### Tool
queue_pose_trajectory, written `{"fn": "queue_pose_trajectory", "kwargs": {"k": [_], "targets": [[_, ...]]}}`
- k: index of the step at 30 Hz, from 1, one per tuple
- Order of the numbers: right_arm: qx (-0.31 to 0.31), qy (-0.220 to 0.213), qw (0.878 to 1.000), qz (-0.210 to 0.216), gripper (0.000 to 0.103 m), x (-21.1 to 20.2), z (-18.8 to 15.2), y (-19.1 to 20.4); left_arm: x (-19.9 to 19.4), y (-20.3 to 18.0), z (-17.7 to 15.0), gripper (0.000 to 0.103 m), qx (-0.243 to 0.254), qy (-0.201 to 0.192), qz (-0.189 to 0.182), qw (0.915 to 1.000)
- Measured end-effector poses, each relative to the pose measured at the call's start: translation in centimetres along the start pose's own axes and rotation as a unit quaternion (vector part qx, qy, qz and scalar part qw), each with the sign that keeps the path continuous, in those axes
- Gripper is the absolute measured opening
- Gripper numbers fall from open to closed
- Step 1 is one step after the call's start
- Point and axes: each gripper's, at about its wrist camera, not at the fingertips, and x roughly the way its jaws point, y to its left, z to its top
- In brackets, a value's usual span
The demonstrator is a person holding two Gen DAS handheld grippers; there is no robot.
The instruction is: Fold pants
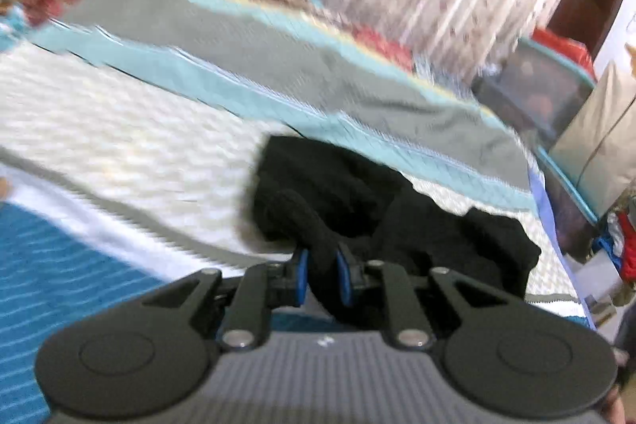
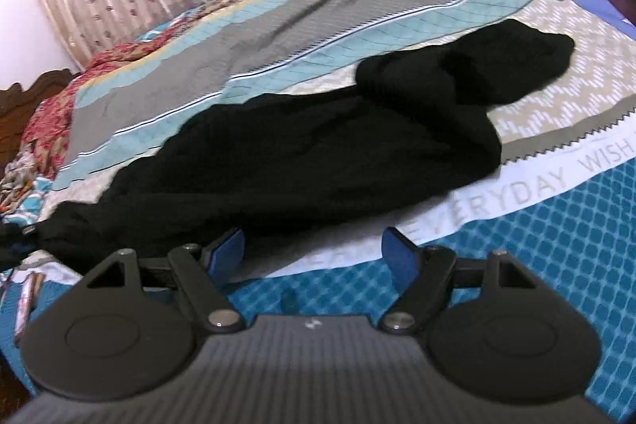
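One black pants [image 2: 302, 142], two tongs [image 1: 321, 275]

left gripper [image 1: 321, 279]: black linkage arms, blue pads, silver pivot screws, round black discs, grey ribbed body
right gripper [image 2: 314, 257]: same build, small white logo

text: "EVERYDAY" | also: "WISH", cut off at frame edge | on: white band of bedsheet [image 2: 528, 193] | view: right wrist | left wrist view: nothing legible, blurred
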Motion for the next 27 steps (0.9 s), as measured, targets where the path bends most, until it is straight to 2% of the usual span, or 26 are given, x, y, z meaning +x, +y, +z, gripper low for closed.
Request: {"fn": "queue_pose_trajectory", "kwargs": {"k": [2, 3, 5, 8, 9, 10, 12, 14, 16, 19, 21, 25, 27], "targets": [[-0.007, 0.005, 1.0, 0.008, 0.078, -0.3, -0.4, 1.0, -3.4, 1.4, -1.8, 0.014, 0.001, -0.018, 0.03, 0.9994], [-0.013, 0.009, 1.0, 0.012, 0.078, -0.3, -0.7, 1.6, -4.1, 1.9, -2.3, 0.015, -0.003, -0.013, 0.039, 0.9991], [-0.023, 0.02, 0.999, 0.018, 0.078, -0.1, -1.2, 2.7, -4.2, 3.3, -4.4, 0.016, -0.014, 0.021, 0.044, 0.9987], [-0.033, 0.041, 0.998, 0.024, 0.078, 0.6, -2.2, 4.1, -2.4, 4.7, -6.9, 0.019, -0.031, 0.096, 0.059, 0.9932], [-0.034, 0.048, 0.998, 0.023, 0.078, 0.8, -2.3, 4.5, -2.5, 5.2, -7.2, 0.019, -0.032, 0.106, 0.061, 0.9919], [-0.032, 0.054, 0.998, 0.025, 0.078, 1.0, -2.5, 4.9, -2.7, 5.5, -7.3, 0.02, -0.032, 0.105, 0.064, 0.9919], [-0.03, 0.059, 0.997, 0.029, 0.078, 0.8, -2.6, 5.4, -3.9, 6.2, -6.6, 0.038, -0.03, 0.083, 0.063, 0.9941], [-0.035, 0.06, 0.997, 0.027, 0.078, 0.5, -2.9, 5.7, -5.3, 7.2, -5.7, 0.048, -0.034, 0.051, 0.069, 0.9957], [-0.035, 0.064, 0.997, 0.025, 0.078, 0.2, -3.0, 5.8, -6.1, 8.5, -4.5, 0.049, -0.046, 0.031, 0.076, 0.9955], [-0.018, 0.071, 0.997, 0.018, 0.078, 0.1, -3.5, 5.2, -5.5, 10.7, -3.2, 0.051, -0.083, 0.039, 0.068, 0.9935], [-0.002, 0.077, 0.997, 0.014, 0.078, 0.3, -3.9, 5.1, -4.3, 11.4, -2.7, 0.053, -0.09, 0.044, 0.062, 0.993], [0.005, 0.082, 0.997, 0.012, 0.078, 0.2, -4.4, 5.3, -1.4, 10.6, -3.1, 0.061, -0.053, 0.061, 0.047, 0.9956], [-0.003, 0.081, 0.997, 0.011, 0.078, 0.1, -4.4, 5.5, 1.1, 9.7, -3.2, 0.069, -0.031, 0.078, 0.031, 0.996]]}}
